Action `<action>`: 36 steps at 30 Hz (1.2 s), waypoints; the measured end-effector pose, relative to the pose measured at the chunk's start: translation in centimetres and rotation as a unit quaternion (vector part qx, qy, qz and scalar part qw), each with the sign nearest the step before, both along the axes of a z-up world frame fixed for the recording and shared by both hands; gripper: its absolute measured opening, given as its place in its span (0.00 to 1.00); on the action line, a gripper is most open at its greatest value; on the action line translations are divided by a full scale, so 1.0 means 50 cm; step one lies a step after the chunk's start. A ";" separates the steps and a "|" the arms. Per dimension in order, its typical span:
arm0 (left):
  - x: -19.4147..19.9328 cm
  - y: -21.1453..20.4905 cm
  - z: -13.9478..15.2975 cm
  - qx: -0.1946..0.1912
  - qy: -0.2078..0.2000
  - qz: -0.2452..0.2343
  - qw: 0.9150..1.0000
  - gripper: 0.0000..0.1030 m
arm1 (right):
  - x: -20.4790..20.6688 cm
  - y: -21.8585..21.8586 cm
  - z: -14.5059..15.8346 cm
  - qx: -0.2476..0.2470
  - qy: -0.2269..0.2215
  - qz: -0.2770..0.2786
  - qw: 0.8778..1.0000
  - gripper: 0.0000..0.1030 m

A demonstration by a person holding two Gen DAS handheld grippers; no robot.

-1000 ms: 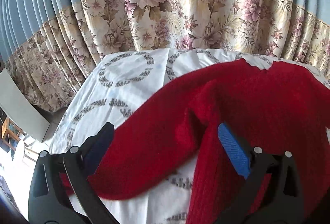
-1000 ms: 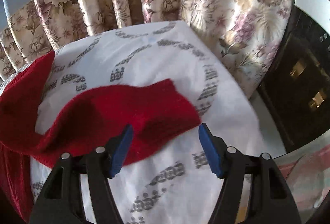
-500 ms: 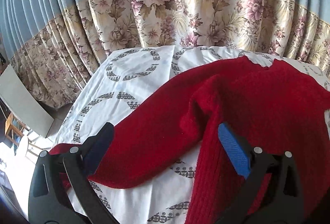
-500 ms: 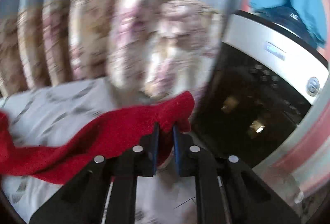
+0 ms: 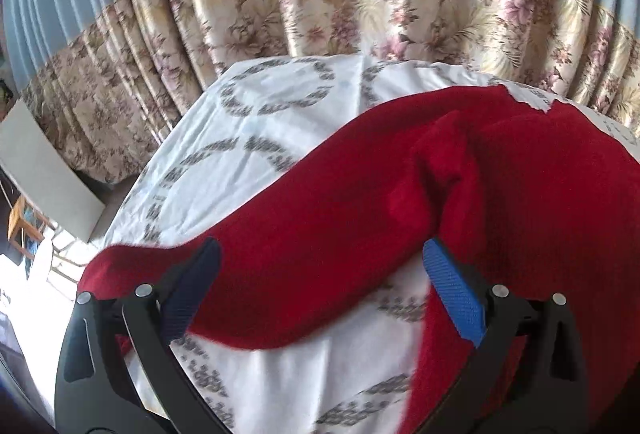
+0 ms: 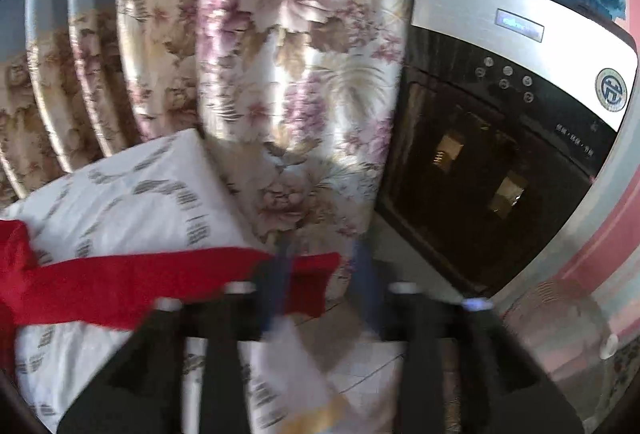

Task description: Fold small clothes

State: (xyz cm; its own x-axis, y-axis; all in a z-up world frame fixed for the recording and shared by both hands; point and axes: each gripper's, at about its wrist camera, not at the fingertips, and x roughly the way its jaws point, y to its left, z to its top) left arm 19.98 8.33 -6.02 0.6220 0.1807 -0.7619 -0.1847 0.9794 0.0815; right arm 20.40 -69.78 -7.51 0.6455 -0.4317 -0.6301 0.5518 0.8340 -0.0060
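No containers in either view, just one garment on a cloth-covered table.

Red sweater (image 5: 520, 194) lies on the white patterned tablecloth (image 5: 240, 162). Body sits toward the right side in the left wrist view; one sleeve (image 5: 304, 246) runs diagonally to the table's left edge, cuff right at that edge. The far-left corner of the tabletop is bare cloth.

Left gripper (image 5: 320, 286): jaws wide apart, low over the sleeve, one finger on each side of it. Pads not pressing on it, nothing gripped.

Right gripper (image 6: 320, 286): motion-blurred, jaws opening. The other sleeve (image 6: 132, 286) stretches out to the table's right edge; its cuff end sits between the fingers past the edge. Fingers look clear of the cloth, though the blur makes it hard to be sure.

Edges and clearance: flowered curtain (image 6: 288, 94) hangs right against the far edge of the table. A black-and-silver water dispenser (image 6: 500, 138) stands near the right edge, with a strip of floor between. A white panel (image 5: 44, 174) stands off the left edge.
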 end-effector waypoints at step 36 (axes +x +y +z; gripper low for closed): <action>-0.075 0.417 0.072 0.050 0.039 0.123 0.990 0.10 | -0.052 0.357 0.082 -0.019 -0.036 0.193 0.980 0.81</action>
State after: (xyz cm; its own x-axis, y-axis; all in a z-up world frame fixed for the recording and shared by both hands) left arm 16.24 29.18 -2.44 0.4900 0.3971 -0.7761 -0.4062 0.8917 0.1998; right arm 17.80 -51.91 -3.43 0.8075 -0.1695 -0.5649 0.1961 0.9805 -0.0139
